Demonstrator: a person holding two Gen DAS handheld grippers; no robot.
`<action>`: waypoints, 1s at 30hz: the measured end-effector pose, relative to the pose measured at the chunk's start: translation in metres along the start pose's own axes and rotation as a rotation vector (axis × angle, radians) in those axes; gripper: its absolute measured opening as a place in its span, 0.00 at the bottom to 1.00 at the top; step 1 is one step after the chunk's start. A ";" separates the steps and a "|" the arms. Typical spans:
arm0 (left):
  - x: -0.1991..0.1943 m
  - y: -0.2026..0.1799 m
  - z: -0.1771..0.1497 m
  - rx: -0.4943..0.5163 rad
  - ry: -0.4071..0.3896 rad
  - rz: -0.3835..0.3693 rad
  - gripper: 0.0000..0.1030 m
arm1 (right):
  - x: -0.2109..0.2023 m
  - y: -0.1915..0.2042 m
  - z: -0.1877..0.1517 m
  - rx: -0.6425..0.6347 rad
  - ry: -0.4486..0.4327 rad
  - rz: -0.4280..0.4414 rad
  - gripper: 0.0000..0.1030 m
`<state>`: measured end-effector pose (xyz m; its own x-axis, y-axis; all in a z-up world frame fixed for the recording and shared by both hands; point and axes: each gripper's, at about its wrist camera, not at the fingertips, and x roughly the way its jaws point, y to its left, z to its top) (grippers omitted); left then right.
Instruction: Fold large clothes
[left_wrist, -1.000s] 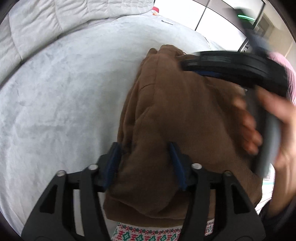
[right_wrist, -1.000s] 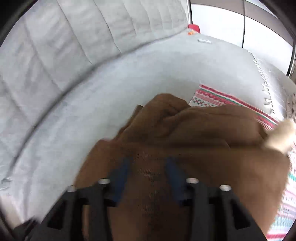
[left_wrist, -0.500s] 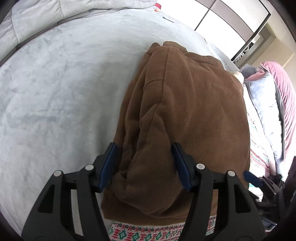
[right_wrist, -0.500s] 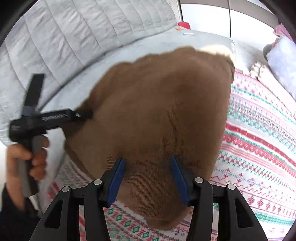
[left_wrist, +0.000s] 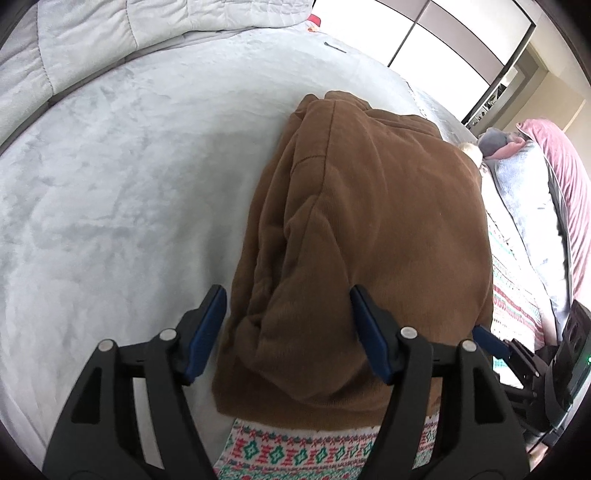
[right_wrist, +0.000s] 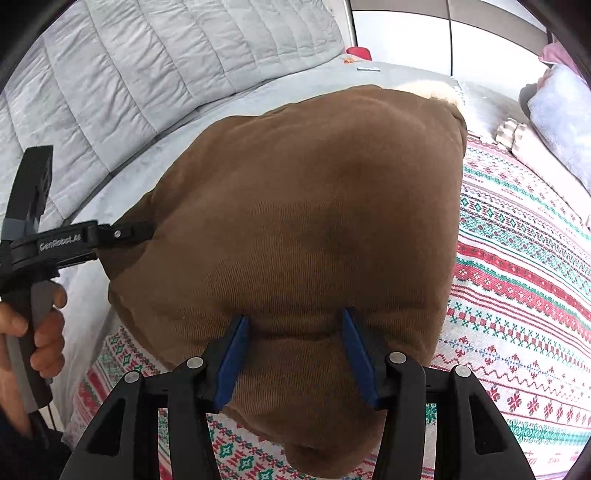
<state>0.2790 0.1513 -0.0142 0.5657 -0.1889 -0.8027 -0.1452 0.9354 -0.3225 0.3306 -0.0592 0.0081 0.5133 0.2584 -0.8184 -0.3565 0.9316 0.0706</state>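
A brown garment (left_wrist: 369, 229) lies folded in a thick bundle on a patterned blanket (left_wrist: 295, 450) and a grey bed cover (left_wrist: 110, 184). My left gripper (left_wrist: 288, 325) is open, its blue fingers straddling the bundle's near end. In the right wrist view the same brown garment (right_wrist: 325, 206) fills the middle, and my right gripper (right_wrist: 293, 354) is open with its fingers on either side of the near edge of the fabric. The left gripper (right_wrist: 122, 236) also shows there at the bundle's left side, held by a hand.
A quilted grey backrest (right_wrist: 166, 74) runs along the far left. Pillows, pink and pale blue (left_wrist: 535, 177), lie to the right. The red, green and white patterned blanket (right_wrist: 517, 258) spreads to the right of the garment. A small red object (right_wrist: 358, 51) sits far back.
The right gripper swung from over the bundle round to its other end and now faces the left gripper. The left gripper stayed open at its end. The bundle lies flatter.
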 end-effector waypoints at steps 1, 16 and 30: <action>-0.001 0.000 -0.001 0.001 0.002 -0.001 0.68 | 0.000 0.000 -0.001 0.005 -0.005 0.001 0.52; -0.018 0.053 -0.011 -0.247 0.085 -0.204 0.72 | -0.006 -0.006 -0.009 0.030 -0.040 0.017 0.52; 0.024 0.056 -0.030 -0.362 0.250 -0.323 0.82 | -0.012 -0.007 -0.018 0.039 -0.077 0.031 0.52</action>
<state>0.2597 0.1900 -0.0666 0.4237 -0.5563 -0.7149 -0.2915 0.6635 -0.6891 0.3131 -0.0735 0.0075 0.5613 0.3047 -0.7695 -0.3434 0.9317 0.1184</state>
